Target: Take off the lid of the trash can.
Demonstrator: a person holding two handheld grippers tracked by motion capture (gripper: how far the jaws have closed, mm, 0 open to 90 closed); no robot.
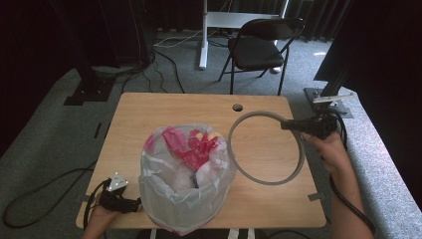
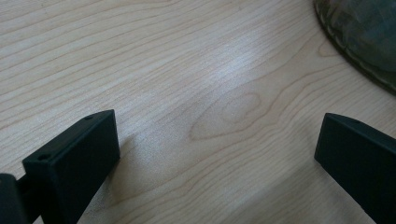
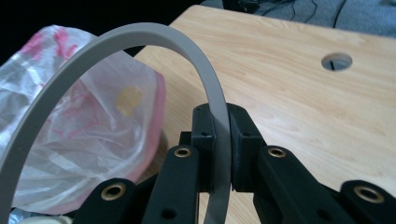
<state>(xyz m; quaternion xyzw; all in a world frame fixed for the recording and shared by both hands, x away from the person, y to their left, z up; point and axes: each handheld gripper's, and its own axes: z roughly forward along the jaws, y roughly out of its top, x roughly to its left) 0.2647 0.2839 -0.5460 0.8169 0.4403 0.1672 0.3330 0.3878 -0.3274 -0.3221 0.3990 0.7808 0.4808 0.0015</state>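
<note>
The grey ring (image 1: 266, 148) is already off the bag-lined bin (image 1: 181, 181) at the tabletop's near edge, pinched edgewise in the right gripper (image 1: 287, 124) near the right edge, not yet set down, while the left gripper (image 1: 130, 204) rests spread beside the bin.

Wooden table (image 1: 164, 107) with a round cable hole (image 1: 237, 107) near its far edge. Behind it on grey carpet (image 1: 45, 119) — black folding chair (image 1: 261, 42), white desk leg (image 1: 203, 35), loose cables (image 1: 164, 55) across the floor.
</note>
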